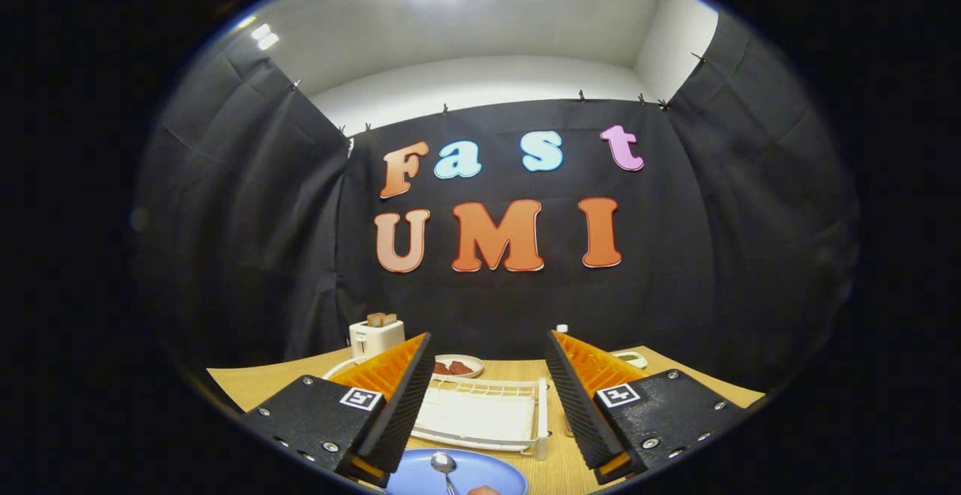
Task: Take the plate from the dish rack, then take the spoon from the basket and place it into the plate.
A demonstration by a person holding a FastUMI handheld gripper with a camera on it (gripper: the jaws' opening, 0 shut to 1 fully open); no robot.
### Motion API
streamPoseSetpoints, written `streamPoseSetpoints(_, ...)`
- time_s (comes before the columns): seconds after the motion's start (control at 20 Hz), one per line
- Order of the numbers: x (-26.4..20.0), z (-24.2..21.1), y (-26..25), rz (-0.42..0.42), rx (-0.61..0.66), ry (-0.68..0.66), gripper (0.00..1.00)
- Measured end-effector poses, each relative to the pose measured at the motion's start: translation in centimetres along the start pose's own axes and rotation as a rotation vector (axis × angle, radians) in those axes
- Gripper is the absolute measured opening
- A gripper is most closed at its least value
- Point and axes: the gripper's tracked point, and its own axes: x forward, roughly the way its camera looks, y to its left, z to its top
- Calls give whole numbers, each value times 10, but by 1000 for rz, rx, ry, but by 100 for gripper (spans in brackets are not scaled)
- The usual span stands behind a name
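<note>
Gripper point(489, 345) released, fingers wide apart holding nothing, blue plate point(480, 476) near between them on wooden table point(248, 382), spoon point(444, 467) lying in plate, white dish rack point(488, 412) just beyond, toaster point(376, 336) far left

Colours on the wooden tabletop

A round blue plate point(480, 474) carries a shiny silver metal spoon point(443, 465); the wire dish rack point(488, 414) is white, the boxy toaster point(376, 336) white, the table point(285, 379) tan wood-grain.
</note>
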Motion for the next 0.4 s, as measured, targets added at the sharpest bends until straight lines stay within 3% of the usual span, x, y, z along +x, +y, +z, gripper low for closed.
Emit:
streamPoseSetpoints(0.15, 1, 3, 3, 11, 52, -3, 88)
streamPoseSetpoints(0.4, 1, -5, -18, -54, 50, 4, 88)
